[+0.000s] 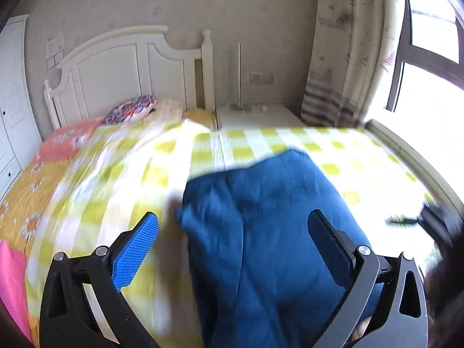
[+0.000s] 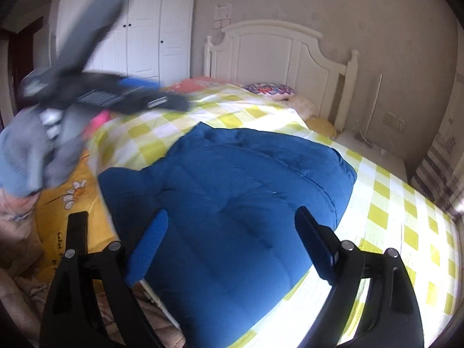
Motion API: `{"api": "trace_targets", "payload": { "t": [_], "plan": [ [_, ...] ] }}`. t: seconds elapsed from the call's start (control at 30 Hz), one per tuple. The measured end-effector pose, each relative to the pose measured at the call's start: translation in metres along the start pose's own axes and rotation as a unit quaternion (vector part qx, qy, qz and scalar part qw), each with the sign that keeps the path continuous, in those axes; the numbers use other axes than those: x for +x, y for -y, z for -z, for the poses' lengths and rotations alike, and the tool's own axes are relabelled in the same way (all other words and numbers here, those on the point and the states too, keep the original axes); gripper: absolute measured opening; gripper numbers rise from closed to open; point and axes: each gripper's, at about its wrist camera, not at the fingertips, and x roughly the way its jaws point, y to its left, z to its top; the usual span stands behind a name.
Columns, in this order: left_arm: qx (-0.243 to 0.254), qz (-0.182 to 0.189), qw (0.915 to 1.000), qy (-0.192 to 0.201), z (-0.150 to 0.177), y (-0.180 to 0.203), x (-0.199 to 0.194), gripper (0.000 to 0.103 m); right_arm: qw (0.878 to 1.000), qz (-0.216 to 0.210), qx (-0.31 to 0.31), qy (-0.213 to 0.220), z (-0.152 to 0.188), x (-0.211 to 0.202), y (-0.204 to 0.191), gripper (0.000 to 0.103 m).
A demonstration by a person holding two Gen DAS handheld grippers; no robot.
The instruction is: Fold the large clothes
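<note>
A wide bed with a yellow-and-white checked cotton sheet (image 2: 385,203) carries the task's thing, a big blue padded fabric garment (image 2: 232,203), lying bunched in a rounded heap near the middle of the sheet. Both tools are released and hold nothing: the left gripper (image 1: 232,249) and the right gripper (image 2: 232,249) hang above the cloth with jaws spread. Judging by this, a fold is between grasps, and next each needs an edge or corner to pinch.

A home bedroom: a bed (image 1: 121,156) with a white headboard (image 1: 121,66), pillows (image 1: 130,109), a white wardrobe (image 2: 130,26), a bedside cabinet (image 1: 258,117) and a curtained window (image 1: 429,43).
</note>
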Motion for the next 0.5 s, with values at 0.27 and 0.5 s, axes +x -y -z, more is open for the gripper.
{"api": "trace_targets", "payload": {
  "t": [0.27, 0.5],
  "plan": [
    [0.028, -0.048, 0.9954, -0.078, -0.002, 0.002, 0.091, 0.099, 0.998, 0.027, -0.035, 0.033, -0.008, -0.021, -0.022, 0.083],
    [0.004, -0.07, 0.9972, -0.024, 0.058, -0.004, 0.096, 0.099, 0.997, -0.013, -0.056, -0.058, 0.041, 0.047, -0.03, 0.076]
  ]
}}
